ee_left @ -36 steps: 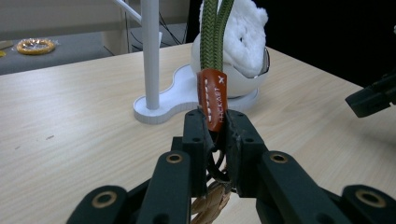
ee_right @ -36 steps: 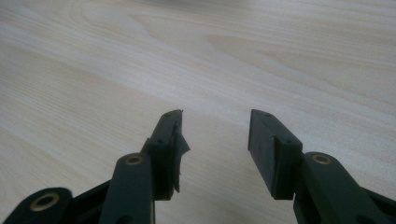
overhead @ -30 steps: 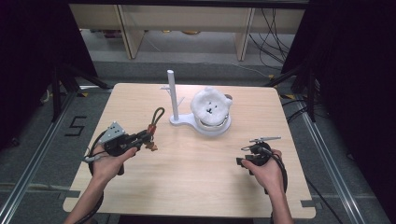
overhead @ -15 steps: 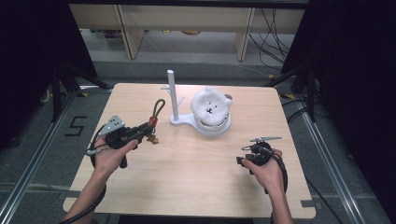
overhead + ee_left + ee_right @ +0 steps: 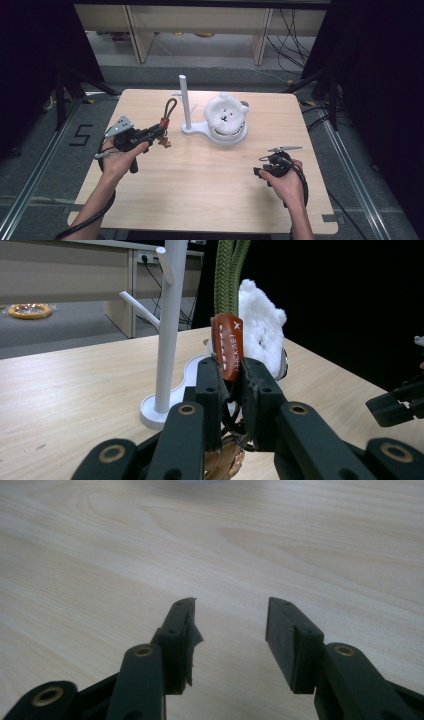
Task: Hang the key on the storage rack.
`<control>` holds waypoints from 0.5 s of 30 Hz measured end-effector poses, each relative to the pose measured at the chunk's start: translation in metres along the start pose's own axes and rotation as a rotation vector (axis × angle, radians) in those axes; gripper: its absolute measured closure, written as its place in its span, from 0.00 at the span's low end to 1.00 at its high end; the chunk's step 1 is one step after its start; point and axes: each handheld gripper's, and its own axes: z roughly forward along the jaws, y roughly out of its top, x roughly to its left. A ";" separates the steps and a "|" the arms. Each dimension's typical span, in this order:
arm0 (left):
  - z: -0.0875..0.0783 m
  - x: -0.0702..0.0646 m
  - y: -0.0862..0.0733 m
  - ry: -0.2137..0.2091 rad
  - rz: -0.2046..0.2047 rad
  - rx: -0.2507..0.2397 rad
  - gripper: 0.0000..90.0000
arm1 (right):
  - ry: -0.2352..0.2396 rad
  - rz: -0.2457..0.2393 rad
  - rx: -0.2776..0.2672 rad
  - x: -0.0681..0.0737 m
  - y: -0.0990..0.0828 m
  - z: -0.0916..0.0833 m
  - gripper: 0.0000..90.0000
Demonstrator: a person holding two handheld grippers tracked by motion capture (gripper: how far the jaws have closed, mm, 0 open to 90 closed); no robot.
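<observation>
Two black jaws of the left gripper (image 5: pixel 231 385) are pinched on the brown leather tag (image 5: pixel 227 347) of a key strap, and the left gripper view shows what the high view cannot: white stitching and stamped letters on the tag, and a brown charm (image 5: pixel 223 462) hanging below the jaws. From the tag a green cord loop (image 5: pixel 229 275) rises straight up out of the top of that view. Just behind it stands the white stand (image 5: pixel 167 330) with its side pegs, and beyond that the white plush toy (image 5: pixel 262 335).

From the high view, the left gripper (image 5: pixel 159 133) holds the strap above the table (image 5: pixel 200 190), with the cord loop (image 5: pixel 170 107) just left of the stand's post (image 5: pixel 185 102) and apart from it. The plush toy (image 5: pixel 226 116) sits on the stand's round base.

Well apart on the right, the right gripper (image 5: pixel 259 171) stays low by the table, and the right gripper view shows its jaws (image 5: pixel 229 625) spread with only bare wood between them.
</observation>
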 end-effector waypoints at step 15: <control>0.009 0.007 0.009 0.002 -0.020 -0.021 0.87 | -0.014 -0.012 -0.025 0.000 -0.001 0.002 0.62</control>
